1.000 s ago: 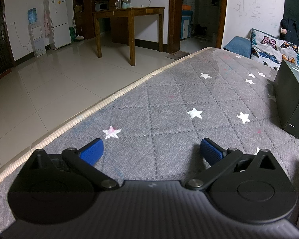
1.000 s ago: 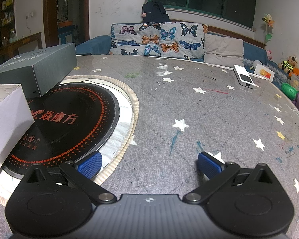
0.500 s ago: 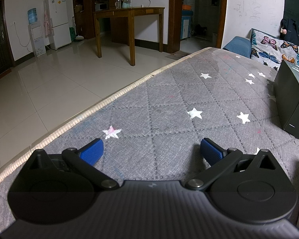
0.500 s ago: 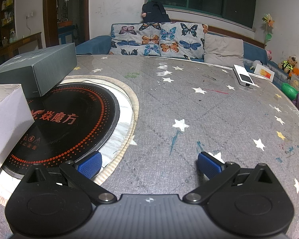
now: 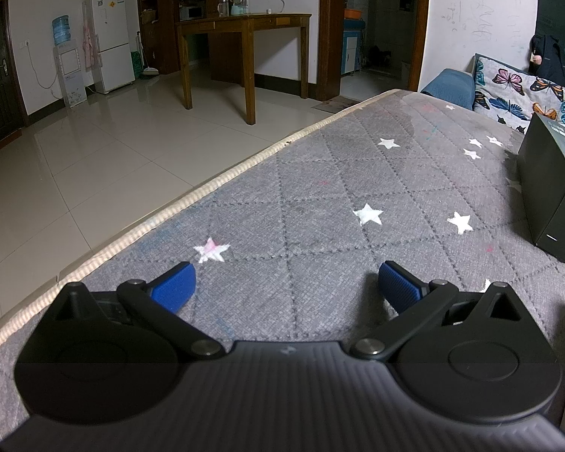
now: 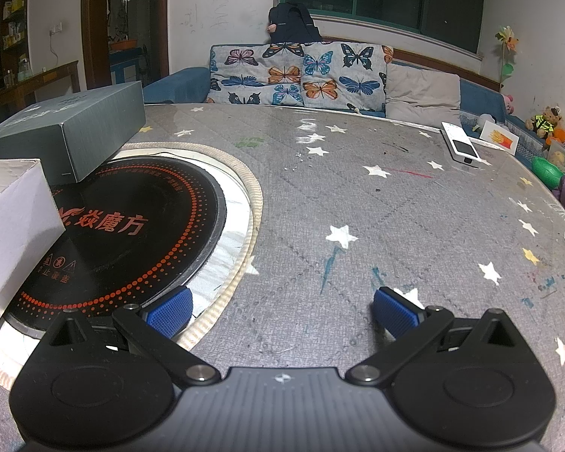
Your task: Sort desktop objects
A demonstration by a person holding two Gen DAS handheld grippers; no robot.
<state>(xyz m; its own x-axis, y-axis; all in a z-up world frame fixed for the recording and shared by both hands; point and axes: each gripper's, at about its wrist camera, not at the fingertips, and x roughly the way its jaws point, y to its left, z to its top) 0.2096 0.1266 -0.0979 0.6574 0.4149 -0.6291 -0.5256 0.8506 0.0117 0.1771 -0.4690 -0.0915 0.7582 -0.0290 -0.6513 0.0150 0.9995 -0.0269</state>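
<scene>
My left gripper [image 5: 285, 285] rests open over the grey star-patterned tabletop [image 5: 358, 173], with nothing between its blue pads. A dark green box [image 5: 553, 184] stands to its right. My right gripper [image 6: 282, 310] is open too, low over the same cloth, its left pad at the rim of a round black cooktop [image 6: 132, 226] set in the table. The dark green box [image 6: 71, 128] lies at the cooktop's far left and a white box [image 6: 15, 222] sits nearer on the left. A white remote [image 6: 461, 145] lies far right.
The table's left edge [image 5: 169, 211] drops to a tiled floor [image 5: 94, 158]. A sofa with butterfly cushions [image 6: 301, 71] runs behind the table. A picture card [image 6: 499, 135], a green ball [image 6: 546, 171] and soft toys [image 6: 546, 120] sit at the far right edge.
</scene>
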